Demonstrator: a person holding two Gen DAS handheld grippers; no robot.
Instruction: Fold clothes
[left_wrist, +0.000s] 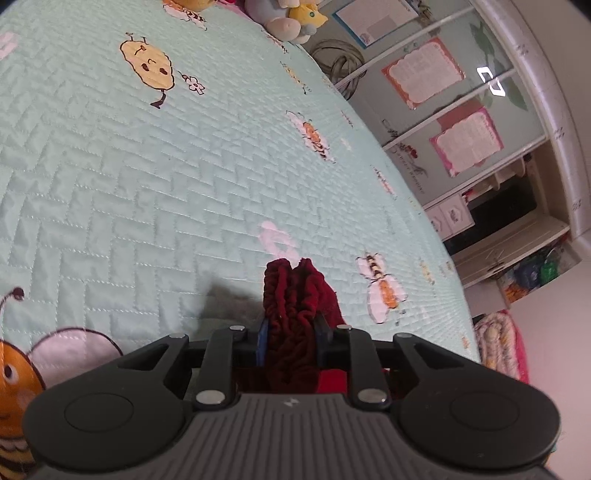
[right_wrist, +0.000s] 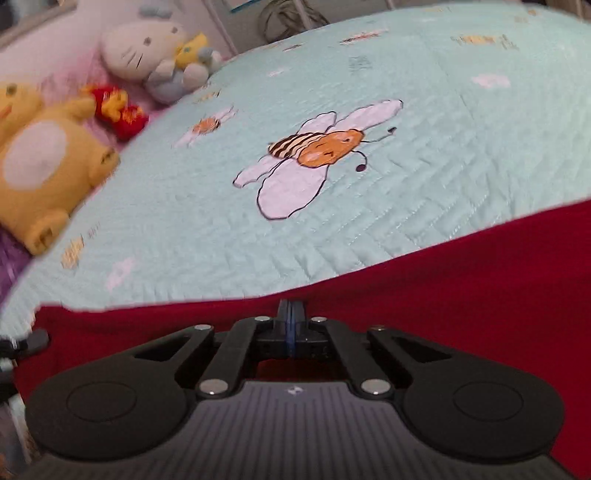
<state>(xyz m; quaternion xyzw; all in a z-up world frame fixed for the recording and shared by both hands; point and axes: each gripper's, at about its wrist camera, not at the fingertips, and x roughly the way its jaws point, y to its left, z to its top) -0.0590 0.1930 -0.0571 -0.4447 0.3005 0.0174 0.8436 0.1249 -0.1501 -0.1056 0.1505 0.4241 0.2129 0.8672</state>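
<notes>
Pinching a gathered edge of the dark red knit garment (left_wrist: 295, 314) over the pale green quilted bedspread (left_wrist: 147, 177), the left gripper (left_wrist: 291, 332) should hold level with the right gripper (right_wrist: 291, 325), whose closed fingers clamp its edge, keeping the cloth taut.

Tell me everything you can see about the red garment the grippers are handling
The red garment is a deep red, soft-looking fabric. In the left wrist view a gathered, ruffled bunch of it stands up between the fingers of the left gripper, which is shut on it. In the right wrist view it spreads as a broad smooth sheet over the near part of the pale green bee-print quilt, under the right gripper, whose fingers are pressed together at its edge.
</notes>
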